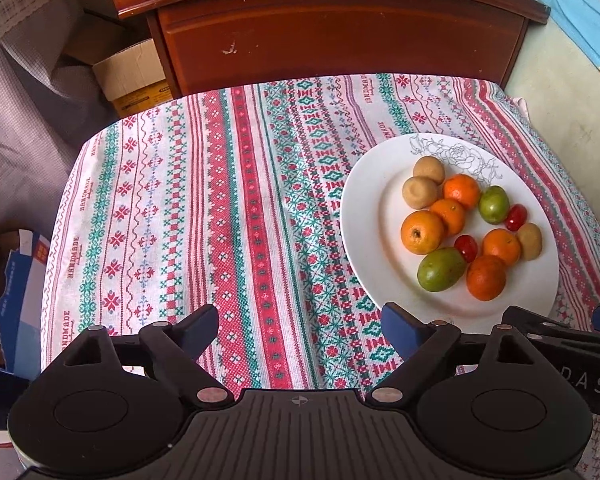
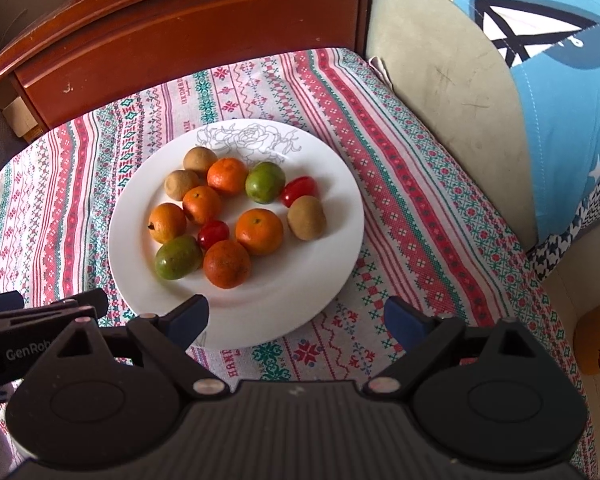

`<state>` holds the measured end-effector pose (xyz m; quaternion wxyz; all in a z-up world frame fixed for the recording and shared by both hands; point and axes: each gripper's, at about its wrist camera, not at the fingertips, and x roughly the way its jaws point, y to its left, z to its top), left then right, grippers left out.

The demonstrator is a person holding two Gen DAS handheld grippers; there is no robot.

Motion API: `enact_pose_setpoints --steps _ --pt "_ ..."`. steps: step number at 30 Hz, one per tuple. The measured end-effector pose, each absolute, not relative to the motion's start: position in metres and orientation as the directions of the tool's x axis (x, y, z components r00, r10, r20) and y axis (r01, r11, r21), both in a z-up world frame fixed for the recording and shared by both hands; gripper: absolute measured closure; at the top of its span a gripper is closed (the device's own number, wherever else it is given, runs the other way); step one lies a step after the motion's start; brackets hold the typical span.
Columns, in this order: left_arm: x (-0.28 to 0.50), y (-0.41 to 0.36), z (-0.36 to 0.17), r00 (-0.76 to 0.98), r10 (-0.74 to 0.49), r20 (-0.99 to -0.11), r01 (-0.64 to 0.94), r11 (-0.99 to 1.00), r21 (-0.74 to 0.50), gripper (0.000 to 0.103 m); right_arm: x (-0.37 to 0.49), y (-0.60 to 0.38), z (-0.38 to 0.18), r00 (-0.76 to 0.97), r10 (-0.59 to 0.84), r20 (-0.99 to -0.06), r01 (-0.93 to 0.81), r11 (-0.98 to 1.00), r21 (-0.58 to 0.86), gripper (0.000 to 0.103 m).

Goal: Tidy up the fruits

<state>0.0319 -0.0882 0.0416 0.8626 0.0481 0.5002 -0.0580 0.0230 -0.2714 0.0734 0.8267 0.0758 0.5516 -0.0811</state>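
Nearest to each camera, both grippers hang tilted down over the patterned cloth (image 1: pixel 228 208) with jaws spread wide and nothing between them. The left gripper (image 1: pixel 300 330) sits over bare cloth to the left of the plate, while the right gripper (image 2: pixel 296 320) hovers at the plate's near rim.

Just beyond, the white plate (image 2: pixel 332 216) carries all the fruit in one loose cluster. At its near side lie a dark orange (image 2: pixel 227 263) and a green fruit (image 2: pixel 178 257), touching or nearly so, with a small red tomato (image 2: pixel 213 234) wedged behind them. Further in are more oranges, a second green fruit (image 2: pixel 265 182), another red tomato (image 2: pixel 298 191) and three brown kiwis, one (image 2: pixel 306 217) set a little apart on the right.

The fruits look light and round, so they will probably roll if nudged. The oranges should take a firm pinch across the middle; the tomatoes look smooth, soft and easily crushed, and likely need a gentle squeeze. The lone kiwi and the near orange offer the clearest room for the fingers. The plate itself appears glazed and slippery, and breakable.

Beyond the cloth stands a wooden cabinet (image 1: pixel 340 32).
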Motion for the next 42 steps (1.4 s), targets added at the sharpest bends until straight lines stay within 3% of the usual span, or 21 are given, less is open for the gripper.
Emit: enact_pose_setpoints --steps 42 --pt "0.034 -0.102 0.038 0.493 -0.028 -0.870 0.175 0.982 0.067 0.014 0.023 -0.278 0.065 0.363 -0.075 -0.929 0.235 0.972 0.014 0.009"
